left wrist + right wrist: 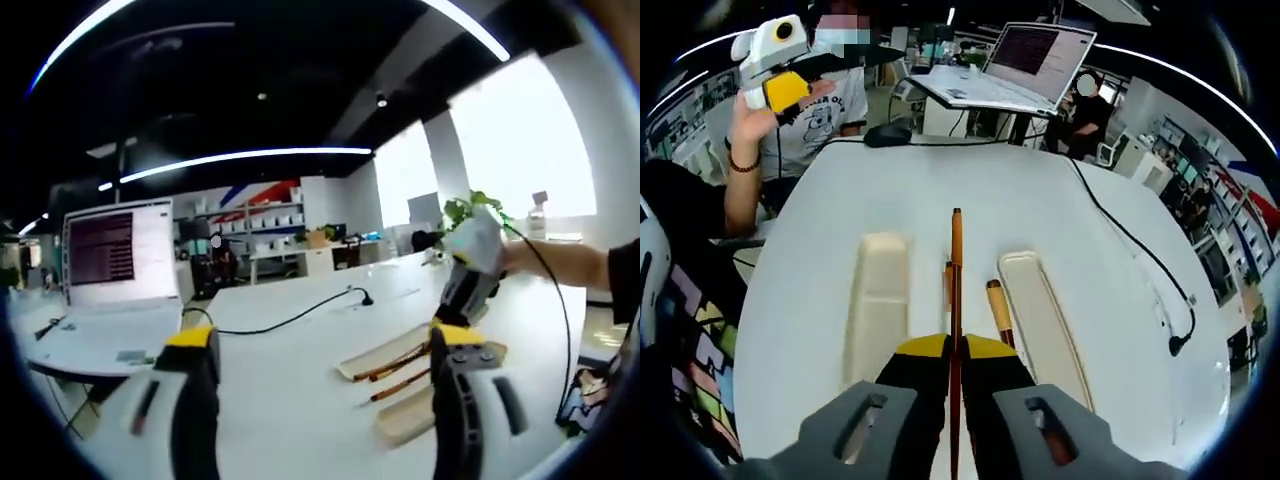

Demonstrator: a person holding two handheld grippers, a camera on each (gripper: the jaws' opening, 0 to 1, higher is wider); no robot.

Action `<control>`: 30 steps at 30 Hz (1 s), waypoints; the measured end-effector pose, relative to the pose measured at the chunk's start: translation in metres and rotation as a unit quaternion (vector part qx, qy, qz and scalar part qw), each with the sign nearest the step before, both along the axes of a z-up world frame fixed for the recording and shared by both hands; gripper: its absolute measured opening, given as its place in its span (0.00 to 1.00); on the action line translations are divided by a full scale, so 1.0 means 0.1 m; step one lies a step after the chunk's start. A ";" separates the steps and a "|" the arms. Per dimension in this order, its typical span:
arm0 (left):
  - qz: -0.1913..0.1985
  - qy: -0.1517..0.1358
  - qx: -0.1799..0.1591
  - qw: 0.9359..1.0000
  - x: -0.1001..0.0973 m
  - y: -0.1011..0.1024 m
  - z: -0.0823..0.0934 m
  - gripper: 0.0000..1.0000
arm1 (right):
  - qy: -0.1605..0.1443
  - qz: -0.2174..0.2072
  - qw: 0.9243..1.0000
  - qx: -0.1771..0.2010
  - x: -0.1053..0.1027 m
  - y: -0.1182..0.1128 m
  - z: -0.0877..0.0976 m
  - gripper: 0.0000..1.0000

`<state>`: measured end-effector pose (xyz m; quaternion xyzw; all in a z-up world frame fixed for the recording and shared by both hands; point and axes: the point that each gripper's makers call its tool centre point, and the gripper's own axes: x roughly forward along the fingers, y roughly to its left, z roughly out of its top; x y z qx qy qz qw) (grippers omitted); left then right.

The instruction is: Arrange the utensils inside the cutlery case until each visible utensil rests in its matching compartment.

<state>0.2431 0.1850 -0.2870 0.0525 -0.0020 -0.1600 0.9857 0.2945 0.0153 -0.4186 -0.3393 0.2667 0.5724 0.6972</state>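
Note:
A cream cutlery case lies in two halves on the white table: one half on the left, a shallow tray half on the right. My right gripper is shut on a long thin wooden utensil that points forward between the halves. A second wooden utensil lies just right of it. In the left gripper view, the case halves and the wooden utensils lie by my left gripper's right jaw. That gripper is wide open and empty. The right gripper points down at the utensils.
An open laptop stands at the table's far end. A black cable runs across the table, and a dark mouse lies near the person holding the left gripper. A plant stands further back.

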 end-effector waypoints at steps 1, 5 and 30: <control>0.000 0.001 0.001 1.000 0.00 0.00 -0.01 0.92 | -0.003 0.003 1.000 0.001 -0.04 -0.01 -0.01 0.02; 0.001 0.002 0.001 1.000 0.01 0.00 -0.01 0.92 | -0.028 0.003 0.999 0.027 -0.10 0.01 0.03 0.02; 0.048 0.017 0.012 0.999 0.03 0.16 -0.09 0.88 | 0.009 0.052 0.998 0.031 -0.52 0.02 -0.25 0.03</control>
